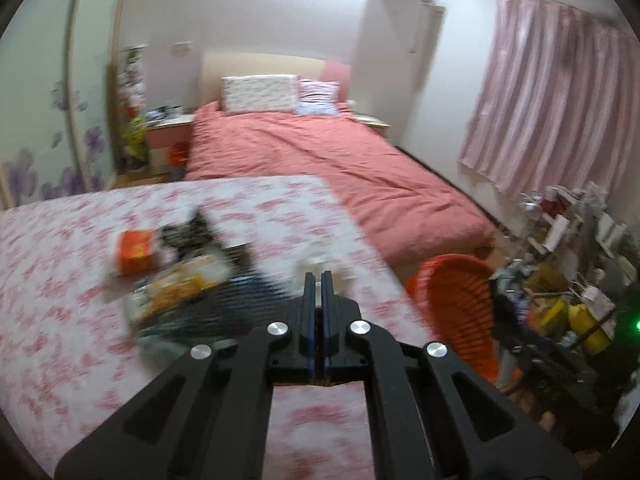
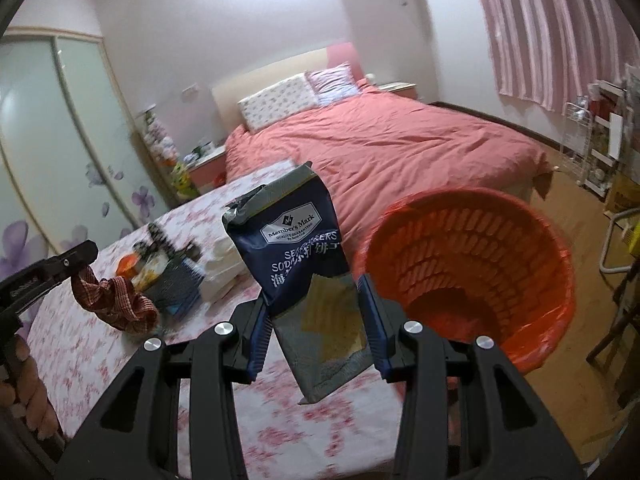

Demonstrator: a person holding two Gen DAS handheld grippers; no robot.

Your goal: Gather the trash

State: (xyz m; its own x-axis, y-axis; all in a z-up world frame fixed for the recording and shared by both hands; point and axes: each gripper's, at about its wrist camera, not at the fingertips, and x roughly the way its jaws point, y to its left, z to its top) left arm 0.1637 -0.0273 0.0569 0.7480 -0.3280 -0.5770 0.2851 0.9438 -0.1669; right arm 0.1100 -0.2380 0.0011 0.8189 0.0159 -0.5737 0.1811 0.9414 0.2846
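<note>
Left wrist view: the left gripper (image 1: pixel 319 280) has its jaws pressed fully together over the flowered tablecloth (image 1: pixel 60 280). Nothing shows between the tips here, though the picture is badly smeared. Left of the gripper, on the cloth, lies a blurred heap of trash (image 1: pixel 180 268) – an orange-red packet, a yellowish snack bag, something dark. To the right, off the table's edge, stands the orange basket (image 1: pixel 460 300); what it holds cannot be seen from this angle.

Right wrist view: the right gripper (image 2: pixel 316 292) stands partly open, its pads clamped on the two side edges of a dark blue cracker bag (image 2: pixel 292 248), which stands upright and torn open at the top. The bag looks light, thin and crinkly – a film that buckles readily and is probably slippery, so gripping across its width low down seems sound. Just right of it gapes the orange basket (image 2: pixel 472 264), whose visible bottom looks empty. At far left the left gripper (image 2: pixel 78 260) pinches a limp reddish mesh scrap (image 2: pixel 116 304) that dangles from its tip: soft, nearly weightless, easy to snag. More trash (image 2: pixel 168 272) waits on the cloth behind it.
</note>
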